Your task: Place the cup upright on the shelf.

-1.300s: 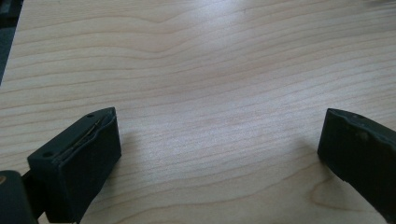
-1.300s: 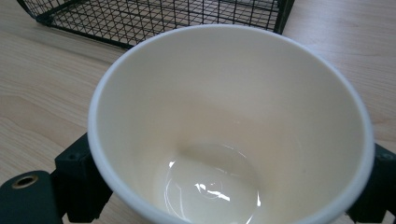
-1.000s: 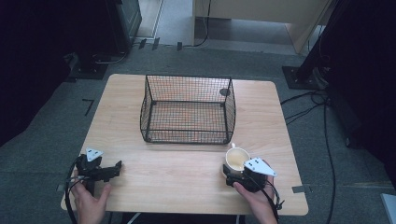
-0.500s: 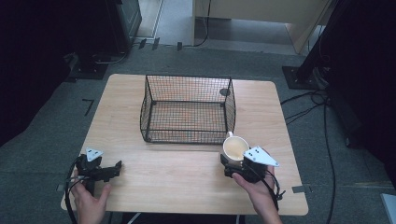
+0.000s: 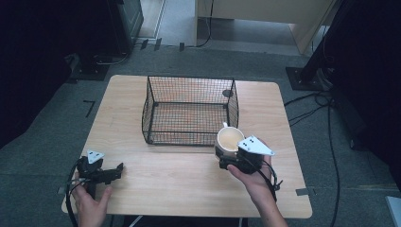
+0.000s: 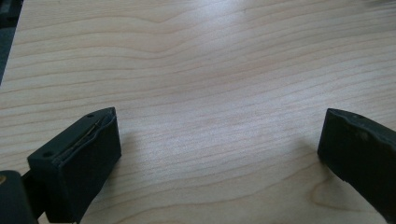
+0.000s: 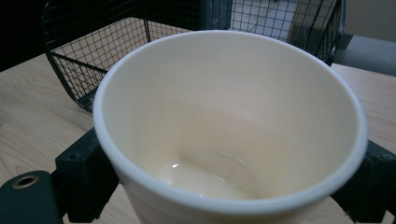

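Your right gripper (image 5: pixel 230 160) pinches the cream cup (image 5: pixel 230 140) from both sides, just off the near right corner of the wire basket (image 5: pixel 189 111), over the tabletop (image 5: pixel 179 184). If you carry it forward this low, I'd expect the cup to knock the basket's rim and slip from the jaws. Your right hand (image 5: pixel 253 182) reaches forward, wrist straight. Your left gripper (image 6: pixel 219 154) rests spread wide and empty at the near left corner.

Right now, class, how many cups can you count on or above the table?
1. The cream cup sits clamped in the right gripper, beside the wire basket's near right corner. The basket looks empty through its mesh.
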{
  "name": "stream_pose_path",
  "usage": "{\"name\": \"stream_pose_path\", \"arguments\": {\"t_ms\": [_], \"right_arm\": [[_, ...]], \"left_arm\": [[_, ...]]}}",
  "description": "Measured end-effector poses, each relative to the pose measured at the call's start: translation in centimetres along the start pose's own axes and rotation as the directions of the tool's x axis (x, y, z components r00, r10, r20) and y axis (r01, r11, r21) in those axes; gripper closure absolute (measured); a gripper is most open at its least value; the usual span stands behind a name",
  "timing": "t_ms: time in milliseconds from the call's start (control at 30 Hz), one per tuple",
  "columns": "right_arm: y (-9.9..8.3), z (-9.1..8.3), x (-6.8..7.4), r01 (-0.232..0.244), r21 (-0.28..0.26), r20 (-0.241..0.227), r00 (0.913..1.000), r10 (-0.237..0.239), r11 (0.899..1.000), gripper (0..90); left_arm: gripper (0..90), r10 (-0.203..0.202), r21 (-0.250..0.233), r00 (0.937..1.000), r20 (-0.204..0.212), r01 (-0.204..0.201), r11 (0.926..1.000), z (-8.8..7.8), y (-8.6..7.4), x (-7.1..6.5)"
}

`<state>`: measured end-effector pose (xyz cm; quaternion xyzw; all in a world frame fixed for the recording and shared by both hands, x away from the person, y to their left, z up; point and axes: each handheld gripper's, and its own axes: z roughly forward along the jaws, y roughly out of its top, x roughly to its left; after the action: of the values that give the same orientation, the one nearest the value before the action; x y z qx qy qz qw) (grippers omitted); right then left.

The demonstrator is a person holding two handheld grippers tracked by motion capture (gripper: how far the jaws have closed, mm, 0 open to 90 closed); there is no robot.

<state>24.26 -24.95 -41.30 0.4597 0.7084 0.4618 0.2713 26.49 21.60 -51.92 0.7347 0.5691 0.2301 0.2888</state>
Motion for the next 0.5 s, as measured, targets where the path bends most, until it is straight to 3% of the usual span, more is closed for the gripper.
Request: {"name": "stream_pose_path", "arguments": {"t_ms": [500], "right_arm": [[4.3,2.7,1.0,0.02,-0.05,-0.034,0.9992,-0.022,0.999,9.6]], "left_arm": [[0.0,0.0,0.002,1.0,0.0,0.0,1.0,0.0,0.0,0.0]]}}
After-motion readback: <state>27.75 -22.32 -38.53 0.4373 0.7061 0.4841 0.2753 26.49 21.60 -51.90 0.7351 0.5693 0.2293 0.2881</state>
